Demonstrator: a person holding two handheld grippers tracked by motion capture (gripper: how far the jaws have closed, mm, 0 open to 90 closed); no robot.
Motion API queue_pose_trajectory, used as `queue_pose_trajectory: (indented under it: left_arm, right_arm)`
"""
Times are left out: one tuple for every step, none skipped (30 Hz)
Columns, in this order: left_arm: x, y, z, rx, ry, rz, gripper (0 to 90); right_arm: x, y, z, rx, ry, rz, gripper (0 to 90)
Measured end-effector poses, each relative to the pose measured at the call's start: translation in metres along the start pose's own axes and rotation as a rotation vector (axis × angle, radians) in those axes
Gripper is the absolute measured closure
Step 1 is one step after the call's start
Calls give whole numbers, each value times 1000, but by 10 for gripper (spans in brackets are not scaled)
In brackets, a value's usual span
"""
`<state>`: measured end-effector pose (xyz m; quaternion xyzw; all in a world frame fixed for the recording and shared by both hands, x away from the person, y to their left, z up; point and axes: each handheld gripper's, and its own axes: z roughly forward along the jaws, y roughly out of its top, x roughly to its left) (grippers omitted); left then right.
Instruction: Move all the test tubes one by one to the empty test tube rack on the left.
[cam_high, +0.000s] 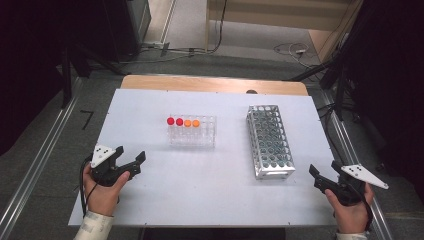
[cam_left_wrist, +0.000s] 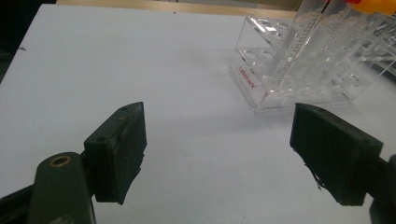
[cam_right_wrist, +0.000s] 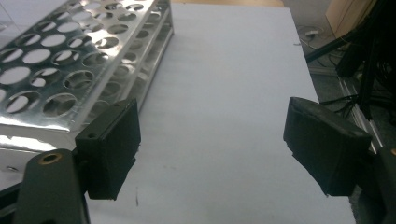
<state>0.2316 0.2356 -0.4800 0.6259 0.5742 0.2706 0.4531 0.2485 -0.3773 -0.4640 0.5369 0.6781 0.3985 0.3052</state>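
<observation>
A clear plastic tube rack (cam_high: 192, 131) stands mid-table with capped tubes in its back row: two red caps (cam_high: 175, 121) and two orange caps (cam_high: 191, 123). To its right lies a long metal tube rack (cam_high: 269, 141) full of round holes. My left gripper (cam_high: 131, 155) rests at the front left of the table, open, nothing between its jaws. In the left gripper view the clear rack (cam_left_wrist: 308, 65) is ahead and to the right of my left gripper (cam_left_wrist: 217, 154). My right gripper (cam_high: 325, 172) hovers at the front right edge, open and empty. In the right gripper view the metal rack (cam_right_wrist: 79, 60) is beside my right gripper (cam_right_wrist: 212, 151), at its left jaw.
The white table top (cam_high: 200, 185) ends in a wooden strip (cam_high: 210, 83) at the back. Metal rails (cam_high: 35, 170) run along both sides of the table. Cables (cam_high: 292, 49) lie on the floor behind, and dark stands flank the table.
</observation>
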Motion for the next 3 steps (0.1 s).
queue_pose_trajectory:
  left_arm:
    - [1,-1,1,4,3,1,194]
    - [1,-2,3,13,8,3,192]
    - [2,-4,4,20,12,1,189]
  right_arm:
    - [-1,-2,1,6,-6,-1,172]
    - [-2,-3,3,16,-11,0,167]
    - [-3,-6,5,26,-15,-4,161]
